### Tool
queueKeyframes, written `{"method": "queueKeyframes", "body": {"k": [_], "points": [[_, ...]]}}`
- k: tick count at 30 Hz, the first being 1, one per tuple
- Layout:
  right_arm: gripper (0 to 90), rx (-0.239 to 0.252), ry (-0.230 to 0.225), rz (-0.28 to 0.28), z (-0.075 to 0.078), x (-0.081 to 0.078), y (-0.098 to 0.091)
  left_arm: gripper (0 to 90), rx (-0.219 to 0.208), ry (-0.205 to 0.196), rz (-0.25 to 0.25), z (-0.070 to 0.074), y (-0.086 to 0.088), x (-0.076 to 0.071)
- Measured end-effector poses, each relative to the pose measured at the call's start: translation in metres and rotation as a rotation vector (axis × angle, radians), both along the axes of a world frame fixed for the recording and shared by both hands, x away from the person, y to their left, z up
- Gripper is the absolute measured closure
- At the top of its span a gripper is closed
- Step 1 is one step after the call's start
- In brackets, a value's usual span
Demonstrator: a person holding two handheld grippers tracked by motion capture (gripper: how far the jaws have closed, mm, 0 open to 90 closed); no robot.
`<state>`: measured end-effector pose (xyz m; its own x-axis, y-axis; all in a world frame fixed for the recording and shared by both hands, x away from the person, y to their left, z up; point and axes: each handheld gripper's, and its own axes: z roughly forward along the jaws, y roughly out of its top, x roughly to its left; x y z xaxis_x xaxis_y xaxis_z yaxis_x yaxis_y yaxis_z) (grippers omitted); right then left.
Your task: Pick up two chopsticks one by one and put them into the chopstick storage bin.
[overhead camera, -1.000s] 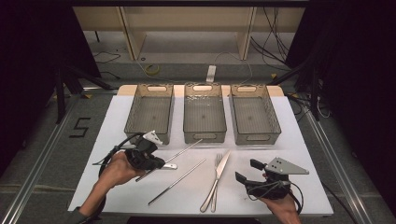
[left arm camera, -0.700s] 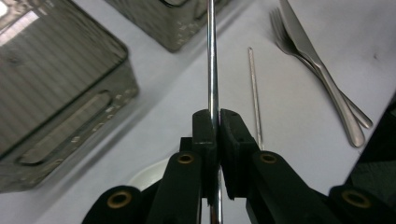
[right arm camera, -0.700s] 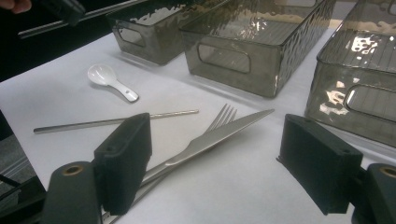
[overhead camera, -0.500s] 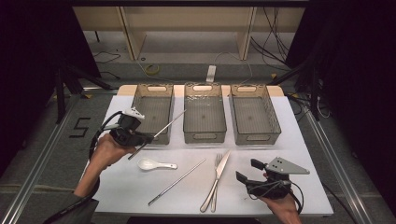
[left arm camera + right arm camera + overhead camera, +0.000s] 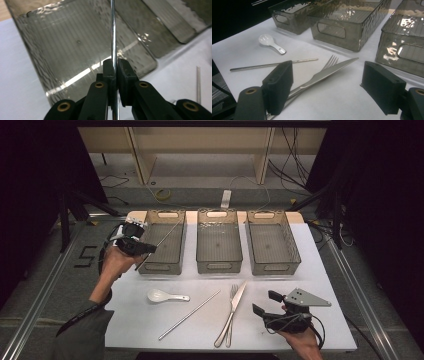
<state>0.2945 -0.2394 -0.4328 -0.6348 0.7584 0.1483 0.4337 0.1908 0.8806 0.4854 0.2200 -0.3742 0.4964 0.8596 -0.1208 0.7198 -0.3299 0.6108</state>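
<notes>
The left gripper (image 5: 145,248), clamped on one metal chopstick (image 5: 167,236), holds it over the empty left bin (image 5: 150,268), while the second chopstick (image 5: 190,315), spoon (image 5: 166,296), fork (image 5: 228,312) and knife (image 5: 235,306) await sorting beside the wide-open right gripper (image 5: 264,303).

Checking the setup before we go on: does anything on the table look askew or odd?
Mostly tidy. The knife lies crossed over the fork rather than beside it. One chopstick lies alone on the table; the other chopstick is clamped in the left tongs over the left bin.
</notes>
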Motion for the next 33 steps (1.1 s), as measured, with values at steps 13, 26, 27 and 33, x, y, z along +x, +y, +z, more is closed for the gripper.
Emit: {"method": "queueKeyframes", "body": {"k": [13,26,27,33], "points": [[25.9,0.000,0.005,0.006,0.000,0.000,0.001,84.8,0.006,0.013,0.093,-0.011,0.007,0.029],[25.9,-0.001,0.013,0.020,-0.001,0.000,0.002,84.7,0.004,0.016,0.127,-0.019,0.000,0.046],[25.9,0.001,0.015,0.021,-0.002,0.000,0.003,84.6,0.005,0.017,0.132,-0.021,-0.001,0.047],[25.9,0.001,0.015,0.024,-0.001,0.000,0.003,84.6,0.021,0.015,0.141,-0.027,-0.003,0.052]]}}
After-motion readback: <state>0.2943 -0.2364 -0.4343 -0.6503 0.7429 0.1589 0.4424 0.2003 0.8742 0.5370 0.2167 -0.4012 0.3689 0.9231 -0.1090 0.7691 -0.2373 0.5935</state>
